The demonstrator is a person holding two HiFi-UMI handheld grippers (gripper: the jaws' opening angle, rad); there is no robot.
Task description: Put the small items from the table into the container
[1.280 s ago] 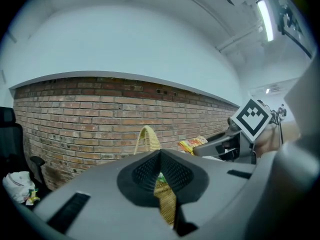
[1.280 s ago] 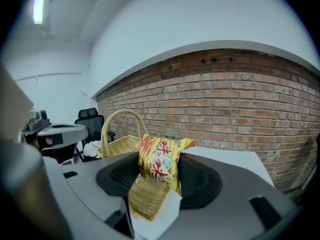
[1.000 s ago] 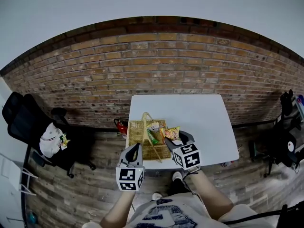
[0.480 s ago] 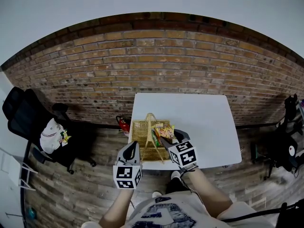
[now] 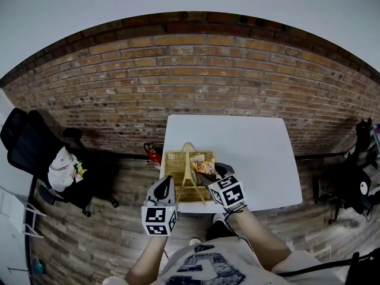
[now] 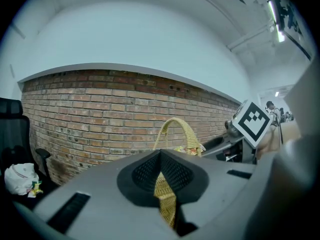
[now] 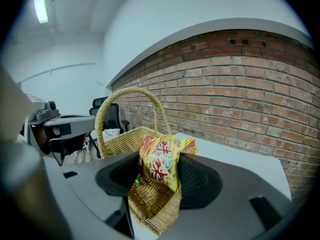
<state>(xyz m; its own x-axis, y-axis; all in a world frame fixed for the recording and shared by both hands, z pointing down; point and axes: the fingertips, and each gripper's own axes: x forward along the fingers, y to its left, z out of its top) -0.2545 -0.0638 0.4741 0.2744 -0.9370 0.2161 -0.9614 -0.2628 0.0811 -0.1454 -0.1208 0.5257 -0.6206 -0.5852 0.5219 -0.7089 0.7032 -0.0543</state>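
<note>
snack packet (image 7: 161,164) over wicker basket (image 7: 120,143)

Overhead, two close-ups; basket (image 5: 175,168) shared

Yellow-red snack packet (image 7: 160,165) held upright over wicker basket (image 7: 119,145), perhaps touching.
</note>
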